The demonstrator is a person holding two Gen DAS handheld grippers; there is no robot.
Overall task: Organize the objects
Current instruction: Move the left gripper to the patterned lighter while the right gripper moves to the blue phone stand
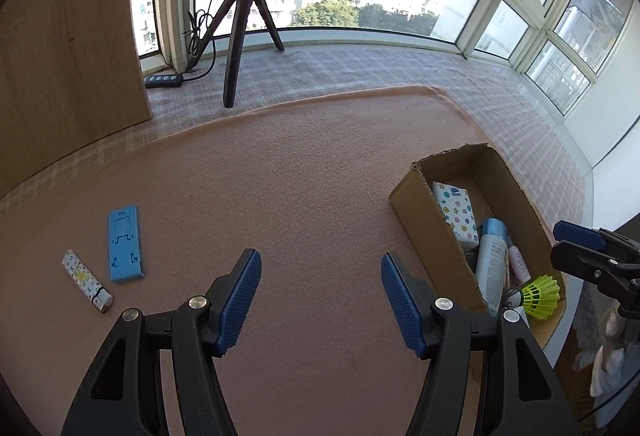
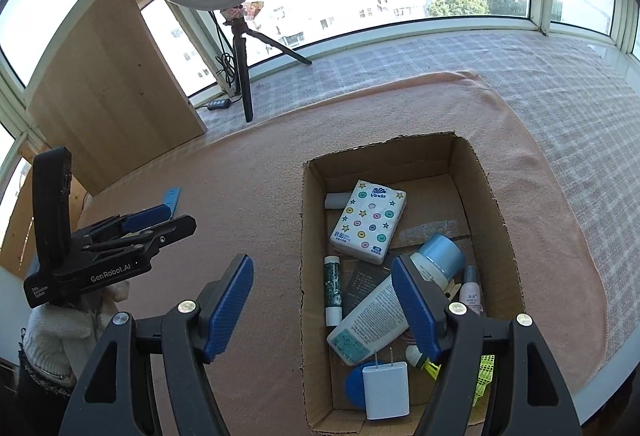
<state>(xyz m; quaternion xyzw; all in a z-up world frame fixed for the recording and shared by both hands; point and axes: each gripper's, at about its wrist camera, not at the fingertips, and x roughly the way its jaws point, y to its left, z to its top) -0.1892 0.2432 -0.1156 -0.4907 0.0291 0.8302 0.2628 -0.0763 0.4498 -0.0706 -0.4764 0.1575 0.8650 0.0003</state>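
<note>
My left gripper (image 1: pixel 320 260) is open and holds nothing, hovering over the pink blanket (image 1: pixel 280 172). To its left lie a blue phone stand (image 1: pixel 125 244) and a patterned lighter (image 1: pixel 87 281). On the right stands an open cardboard box (image 1: pixel 424 220) holding a tissue pack (image 1: pixel 456 210), a white bottle (image 1: pixel 491 268) and a yellow shuttlecock (image 1: pixel 540 295). My right gripper (image 2: pixel 320 264) hangs open and empty above the box (image 2: pixel 496 220). Below it lie the tissue pack (image 2: pixel 368 220), white bottle (image 2: pixel 376 316), green tube (image 2: pixel 333 284) and white charger (image 2: pixel 386 390). The left gripper (image 2: pixel 182 217) shows at the left.
A ring light on a black tripod (image 1: pixel 240 48) stands at the back on a checked cloth (image 1: pixel 360 76), beside a power strip (image 1: pixel 164 80). A wooden board (image 1: pixel 68 48) leans at the back left. Windows curve around behind. A white knit sleeve (image 2: pixel 52 340) is at the lower left.
</note>
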